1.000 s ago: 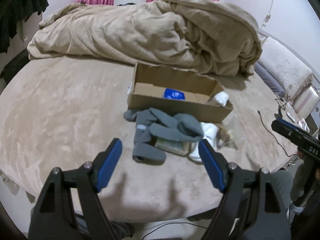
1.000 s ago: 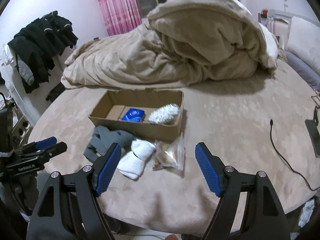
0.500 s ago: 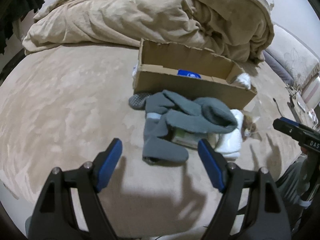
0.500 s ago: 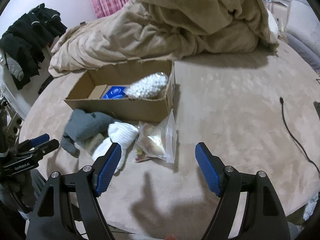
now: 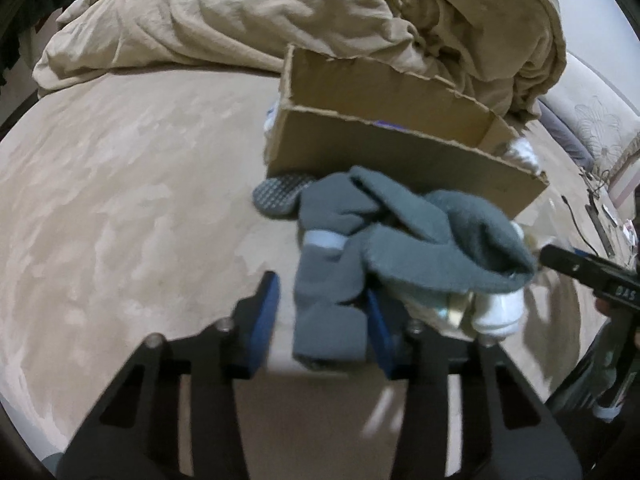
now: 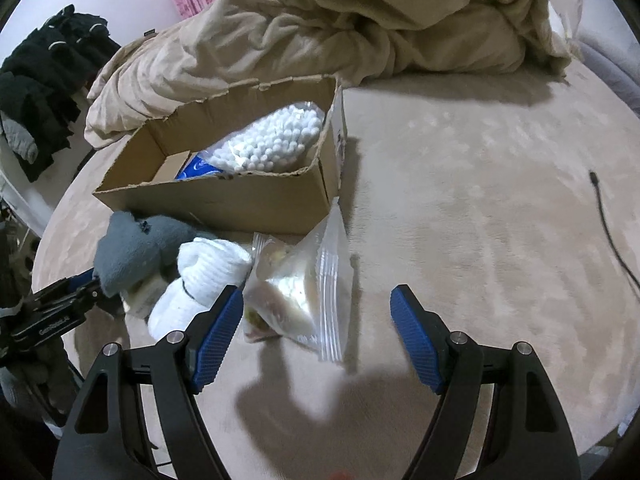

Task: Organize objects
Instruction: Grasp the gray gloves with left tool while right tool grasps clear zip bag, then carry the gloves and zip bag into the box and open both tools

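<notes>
Grey fleece sock (image 5: 332, 280) lies on the bed (image 5: 120, 200), in front of the near wall of the cardboard box (image 5: 400, 160). Its long axis runs from the box wall toward the left gripper (image 5: 322, 316), and its lower end sits between the blue fingers (image 5: 266, 312). The fingers are part-closed around that end; contact on the left side is not confirmed, and motion blur prevents a firm reading. The left gripper is the nearer tool for the sock.

The right gripper (image 6: 316, 332) has its fingers spread wide and holds nothing. It faces the clear zip bag (image 6: 300, 280), which lies on the bed just in front of the box's near right corner, long axis pointing from that corner toward the fingers. A white sock (image 6: 200, 276) lies touching the bag's left side.

Judgement: the coming move depends on the sock end remaining centred between the left fingers before closure; the box opening lies directly beyond.
</notes>
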A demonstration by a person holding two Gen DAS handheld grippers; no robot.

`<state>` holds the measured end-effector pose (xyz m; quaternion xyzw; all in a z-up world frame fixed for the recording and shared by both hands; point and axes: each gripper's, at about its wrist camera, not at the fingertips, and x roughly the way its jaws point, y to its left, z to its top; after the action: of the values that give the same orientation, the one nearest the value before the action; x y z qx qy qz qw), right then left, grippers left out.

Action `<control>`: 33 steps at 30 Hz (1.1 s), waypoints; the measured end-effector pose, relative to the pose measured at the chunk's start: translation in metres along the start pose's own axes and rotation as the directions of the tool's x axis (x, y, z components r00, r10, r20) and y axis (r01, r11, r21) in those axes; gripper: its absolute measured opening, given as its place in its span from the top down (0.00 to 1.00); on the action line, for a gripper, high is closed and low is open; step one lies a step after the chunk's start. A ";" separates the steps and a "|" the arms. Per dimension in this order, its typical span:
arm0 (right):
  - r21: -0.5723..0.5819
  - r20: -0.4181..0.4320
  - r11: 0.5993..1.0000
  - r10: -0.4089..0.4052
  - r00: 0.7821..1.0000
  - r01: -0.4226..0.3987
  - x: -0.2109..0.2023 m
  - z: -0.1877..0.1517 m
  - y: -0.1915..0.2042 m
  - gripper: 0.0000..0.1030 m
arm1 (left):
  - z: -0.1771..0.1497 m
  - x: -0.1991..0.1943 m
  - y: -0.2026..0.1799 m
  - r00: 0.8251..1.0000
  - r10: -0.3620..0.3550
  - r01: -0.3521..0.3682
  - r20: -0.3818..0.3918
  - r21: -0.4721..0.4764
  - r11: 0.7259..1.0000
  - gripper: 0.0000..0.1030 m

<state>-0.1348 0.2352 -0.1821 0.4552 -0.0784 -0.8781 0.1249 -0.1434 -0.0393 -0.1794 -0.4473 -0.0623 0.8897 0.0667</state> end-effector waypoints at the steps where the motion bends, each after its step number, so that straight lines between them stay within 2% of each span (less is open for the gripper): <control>1: 0.004 0.001 1.000 0.013 1.000 -0.013 0.002 0.000 0.000 0.26 | 0.000 0.000 -0.001 1.000 -0.002 0.002 0.000 0.004 1.000 0.70; 4: -0.005 0.001 0.999 0.050 0.999 -0.050 0.004 0.000 0.005 0.51 | 0.001 -0.004 -0.006 1.000 -0.007 0.007 0.013 0.009 1.000 0.75; 8: -0.022 0.001 0.999 0.033 0.999 -0.033 -0.002 0.000 0.009 0.57 | 0.000 -0.018 -0.009 0.999 -0.019 0.019 0.044 0.000 1.000 0.77; 14: -0.021 0.028 1.000 0.013 1.000 -0.013 -0.020 -0.002 0.009 0.58 | -0.003 -0.043 -0.009 0.997 -0.011 0.011 0.077 0.006 1.000 0.77; 23: -0.041 0.082 0.999 0.026 0.996 -0.022 -0.058 0.001 0.021 0.58 | 0.002 -0.090 -0.005 0.992 0.003 -0.001 0.128 -0.013 1.000 0.77; 33: -0.091 0.179 0.995 0.068 0.981 -0.052 -0.118 0.017 0.047 0.58 | 0.022 -0.149 -0.019 0.975 -0.028 0.028 0.222 0.002 1.000 0.77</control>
<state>-0.0758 0.2246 -0.0686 0.3646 -0.0657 -0.9144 0.1630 -0.0716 -0.0481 -0.0458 -0.3444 -0.0762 0.9330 0.0715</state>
